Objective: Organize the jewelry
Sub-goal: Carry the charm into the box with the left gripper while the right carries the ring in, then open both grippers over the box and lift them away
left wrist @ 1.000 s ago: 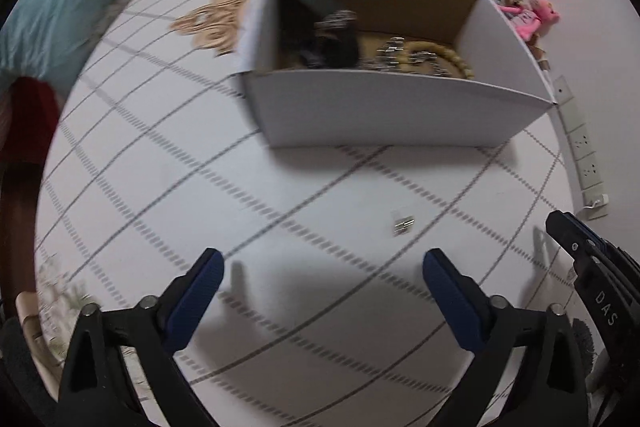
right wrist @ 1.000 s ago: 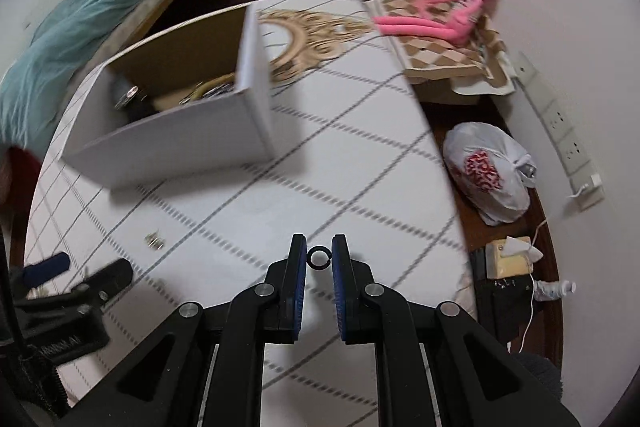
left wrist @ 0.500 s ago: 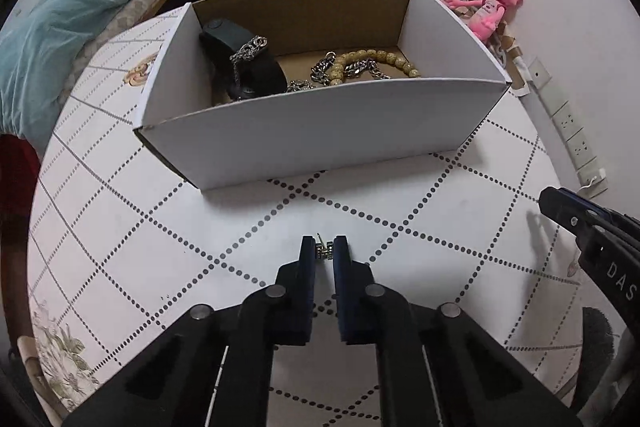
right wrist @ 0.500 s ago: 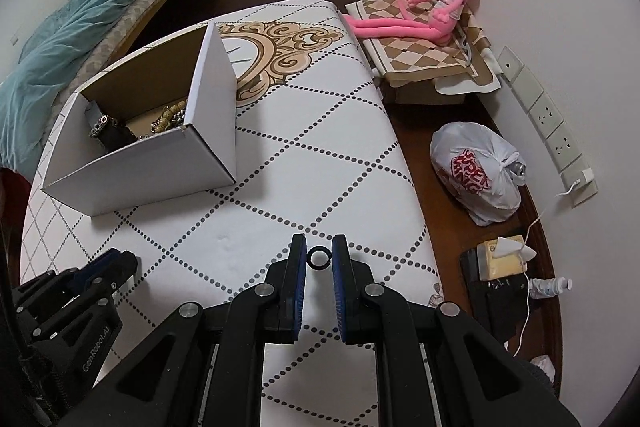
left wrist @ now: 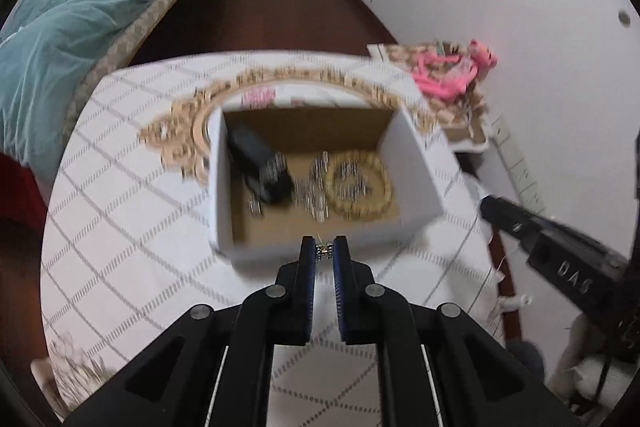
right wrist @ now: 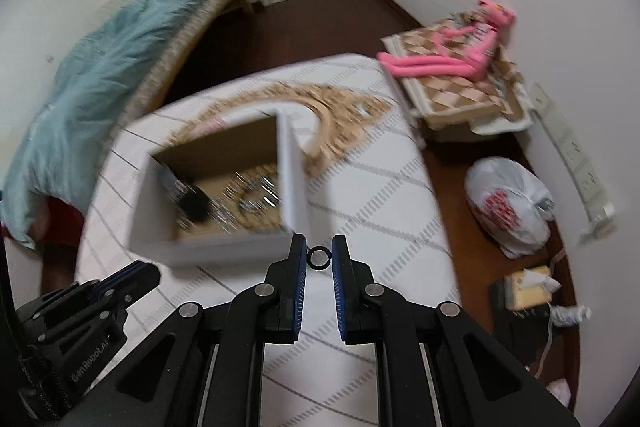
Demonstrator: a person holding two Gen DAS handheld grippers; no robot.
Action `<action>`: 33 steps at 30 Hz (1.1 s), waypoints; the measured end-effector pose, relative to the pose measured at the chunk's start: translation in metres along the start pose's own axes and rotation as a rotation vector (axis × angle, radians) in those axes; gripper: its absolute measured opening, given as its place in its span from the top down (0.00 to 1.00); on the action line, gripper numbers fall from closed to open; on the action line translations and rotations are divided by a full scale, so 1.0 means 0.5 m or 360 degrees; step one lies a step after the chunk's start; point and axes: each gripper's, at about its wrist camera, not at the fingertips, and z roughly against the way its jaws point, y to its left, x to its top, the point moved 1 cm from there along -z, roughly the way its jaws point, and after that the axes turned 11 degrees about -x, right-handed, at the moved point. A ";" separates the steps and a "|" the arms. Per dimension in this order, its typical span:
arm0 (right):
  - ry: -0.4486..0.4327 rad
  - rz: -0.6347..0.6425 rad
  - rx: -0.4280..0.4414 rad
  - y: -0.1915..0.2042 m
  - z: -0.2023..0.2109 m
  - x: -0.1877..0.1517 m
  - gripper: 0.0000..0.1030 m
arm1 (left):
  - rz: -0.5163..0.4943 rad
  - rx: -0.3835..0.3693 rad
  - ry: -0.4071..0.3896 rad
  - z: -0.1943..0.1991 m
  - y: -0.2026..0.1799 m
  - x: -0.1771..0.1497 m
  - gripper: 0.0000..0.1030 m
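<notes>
My left gripper (left wrist: 324, 250) is shut on a small silver earring (left wrist: 324, 251), held above the near wall of the white cardboard box (left wrist: 416, 155). Inside the box lie a beaded bracelet (left wrist: 384, 183), silver chains (left wrist: 316, 183) and a black pouch (left wrist: 260, 167). My right gripper (right wrist: 319, 255) is shut on a small black ring (right wrist: 319, 257), just right of the box (right wrist: 292, 163) and above the table. In the right wrist view the left gripper (right wrist: 132, 277) shows at lower left, and the right gripper (left wrist: 486, 205) shows at the right of the left wrist view.
The box stands on a round table (left wrist: 120, 227) with a white checked cloth and a gold ornament print (left wrist: 188, 123). A bed with a teal blanket (left wrist: 80, 19) lies at left. A pink plush toy (right wrist: 460, 59), a plastic bag (right wrist: 508, 203) and wall sockets (right wrist: 576, 163) are at right.
The left gripper shut on the earring on the cloth and lifted it up toward the box. The right gripper rose too, still holding the black ring. Both views now look down into the box.
</notes>
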 end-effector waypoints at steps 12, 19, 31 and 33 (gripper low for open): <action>0.0234 0.0286 0.0011 0.110 -0.136 0.176 0.86 | 0.0145 0.0098 0.0192 -0.062 0.084 0.108 0.90; 0.0257 0.0273 0.0018 0.105 -0.138 0.199 0.63 | 0.0178 0.0219 0.0133 -0.040 0.096 0.119 0.24; 0.0212 0.0302 -0.0172 0.087 -0.084 0.138 0.18 | 0.0182 0.0397 0.0074 0.008 0.109 0.087 0.02; 0.0226 0.0294 -0.0197 0.082 -0.080 0.115 0.15 | 0.0163 0.0459 0.0070 0.012 0.106 0.073 0.01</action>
